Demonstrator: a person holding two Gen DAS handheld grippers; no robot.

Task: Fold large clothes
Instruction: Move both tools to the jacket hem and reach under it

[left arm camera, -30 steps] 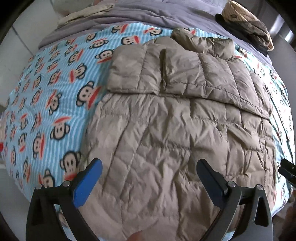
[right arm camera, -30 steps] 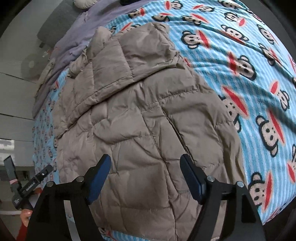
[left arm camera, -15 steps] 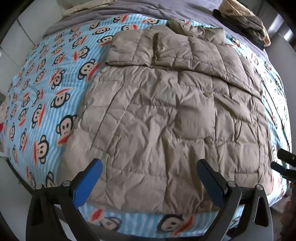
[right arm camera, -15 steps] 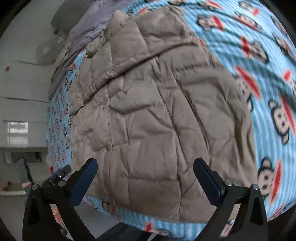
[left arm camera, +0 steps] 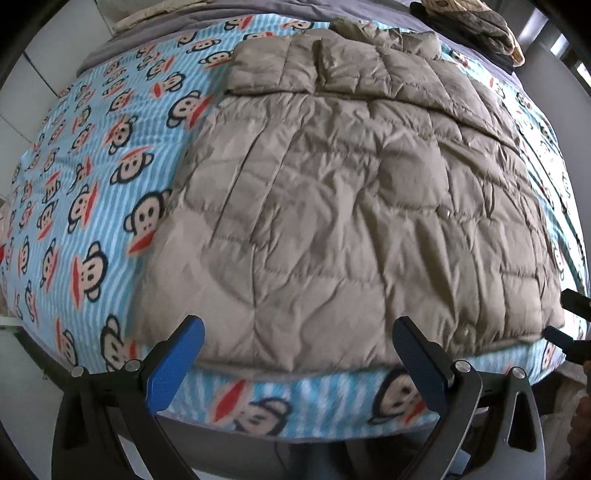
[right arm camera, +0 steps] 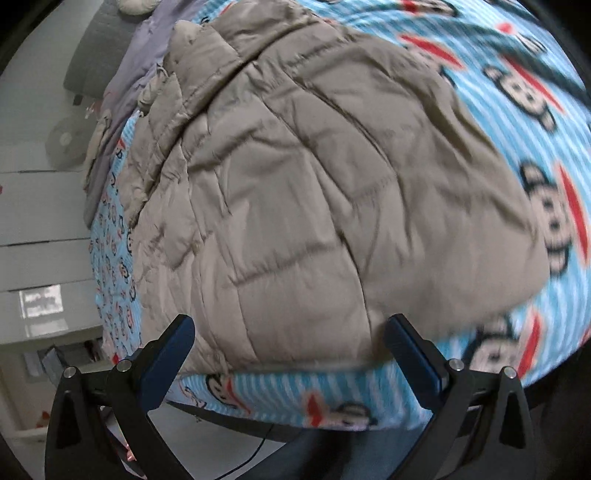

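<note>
Now: both tools pulled back to jacket's near hem.
My left tool (left arm camera: 299,363) and right tool (right arm camera: 288,360) gape, released; the right's jaws just widened; quilted jacket (left arm camera: 351,206) flat on bed (left arm camera: 92,155), hem fold next.

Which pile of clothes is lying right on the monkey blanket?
The big tan puffy jacket. The other pile, dark and checked clothes, sits past the monkey blanket on grey bedding.

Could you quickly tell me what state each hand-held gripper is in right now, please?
Left hand-held gripper: open, holding nothing, above the near hem of the jacket.
Right hand-held gripper: open wide, holding nothing, also at the hem.
</note>
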